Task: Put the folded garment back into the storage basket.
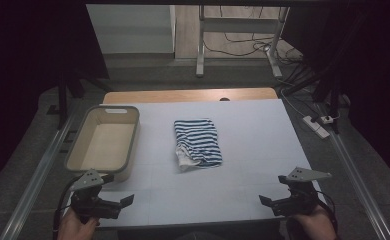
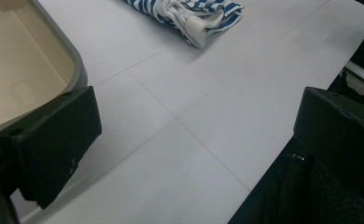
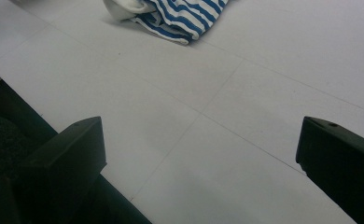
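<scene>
Blue-and-white striped cloth (image 1: pixel 198 142) lies folded at the middle of the white table (image 1: pixel 253 150), well apart from both our grippers; in each gripper view its far part is cut off by the top edge. Our left gripper (image 1: pixel 125 201) sits just beside the beige bin (image 1: pixel 103 142), jaws spread and empty. Our right gripper (image 1: pixel 265 201) hovers near the table's near edge, likewise spread, holding nothing.

striped cloth (image 1: pixel 198 142) | blue-and-white, folded, white edge at near-left corner | flat, mid-table, right of bin (image 1: pixel 104 142)
</scene>
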